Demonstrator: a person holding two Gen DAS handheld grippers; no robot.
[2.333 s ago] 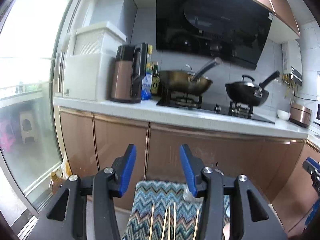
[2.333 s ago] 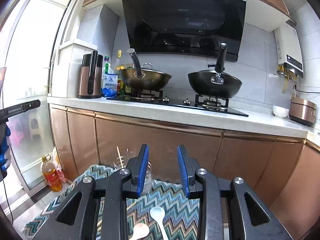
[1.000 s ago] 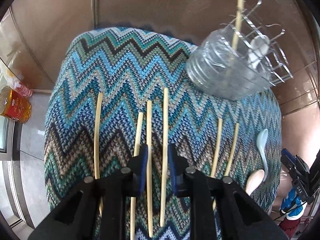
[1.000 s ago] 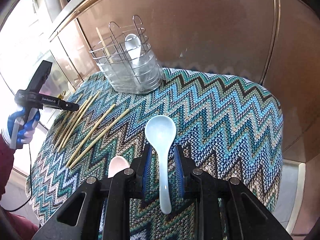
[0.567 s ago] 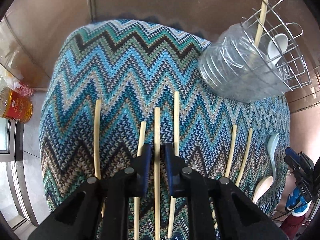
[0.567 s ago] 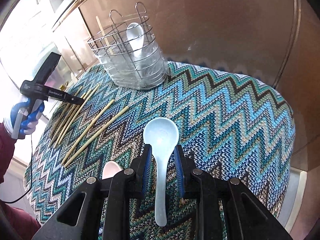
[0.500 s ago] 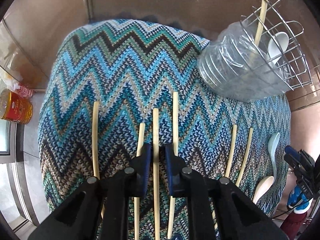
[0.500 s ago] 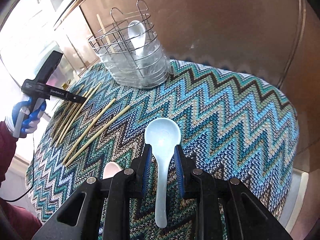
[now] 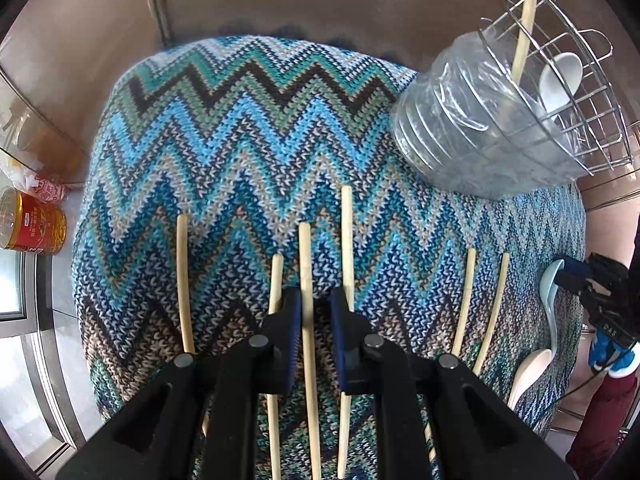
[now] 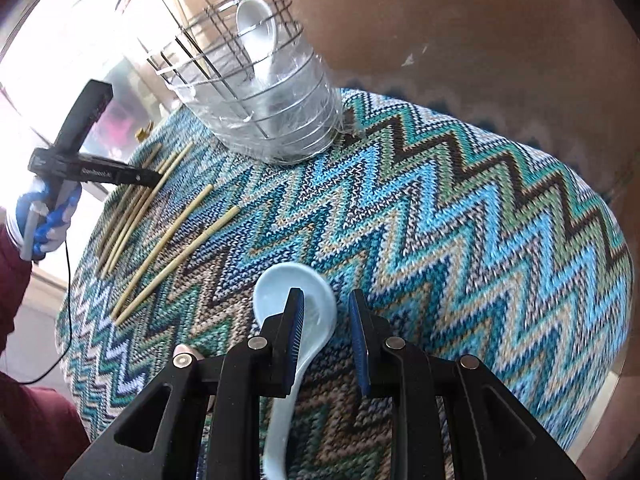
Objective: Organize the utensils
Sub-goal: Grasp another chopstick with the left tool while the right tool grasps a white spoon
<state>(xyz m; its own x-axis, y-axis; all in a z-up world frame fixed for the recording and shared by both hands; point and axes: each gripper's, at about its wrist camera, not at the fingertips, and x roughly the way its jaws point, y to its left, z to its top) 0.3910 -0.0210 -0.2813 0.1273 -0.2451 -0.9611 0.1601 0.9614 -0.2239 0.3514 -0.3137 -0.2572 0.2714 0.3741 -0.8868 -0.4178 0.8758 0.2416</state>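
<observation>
six chopsticks are lying on the zigzag-cloth desk point(image 9: 280, 120). left tongs point(image 9: 316, 300) are straddling the middle chopstick point(image 9: 306, 264), a sliver of gap left, not yet pinching. right tongs point(image 10: 326, 300), apart, have slid sideways, so the pale blue spoon point(image 10: 294, 292) is sitting under the left pad rather than centred. wire caddy point(image 10: 240, 60) is waiting nearby; both grasps are still pending.
</observation>
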